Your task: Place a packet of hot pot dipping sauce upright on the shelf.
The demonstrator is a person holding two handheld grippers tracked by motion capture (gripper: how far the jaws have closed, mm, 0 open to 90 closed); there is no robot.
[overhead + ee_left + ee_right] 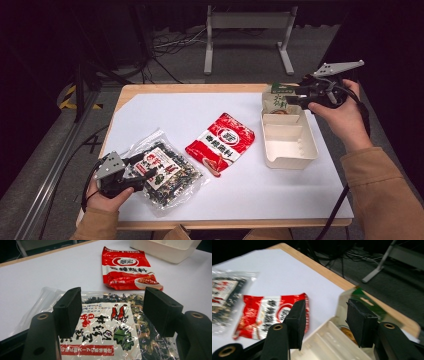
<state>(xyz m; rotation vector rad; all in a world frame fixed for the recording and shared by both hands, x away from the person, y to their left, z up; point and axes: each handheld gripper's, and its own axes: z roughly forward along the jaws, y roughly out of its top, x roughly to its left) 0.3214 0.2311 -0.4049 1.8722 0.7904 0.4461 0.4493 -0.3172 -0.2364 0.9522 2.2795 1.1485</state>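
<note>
White tabletop [240, 195], wood edge, grey floor [240, 65]

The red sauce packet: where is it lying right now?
In the high view the red sauce packet lies flat mid-table on the white sheet, between the clear seaweed bag to its left and the beige tray to its right.

Seaweed bag [165, 172] at near left, sauce packet [222, 142] mid-table, tray [288, 139] right, pouch [276, 99] behind tray
</note>
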